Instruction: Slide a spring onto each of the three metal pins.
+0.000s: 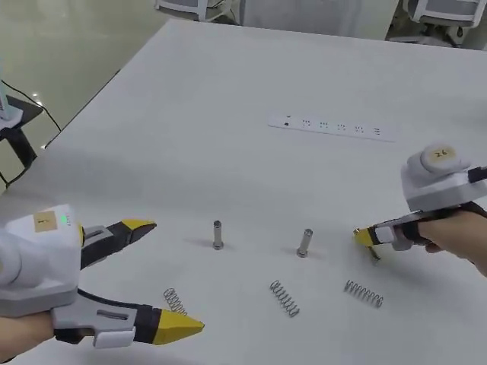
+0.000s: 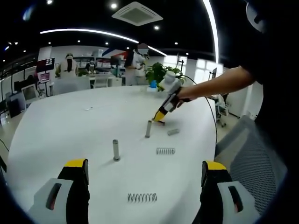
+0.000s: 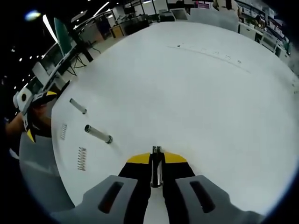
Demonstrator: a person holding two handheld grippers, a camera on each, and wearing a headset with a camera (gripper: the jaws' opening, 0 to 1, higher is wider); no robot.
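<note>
Left gripper [image 1: 176, 275] gapes, right gripper [image 1: 364, 237] clamps pin [image 3: 157, 169].

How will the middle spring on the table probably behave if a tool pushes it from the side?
The middle spring lies on its side on the smooth white table, so it would probably roll. Its thin open coils suggest that it is light and may bend or squash under a firm grip.
</note>
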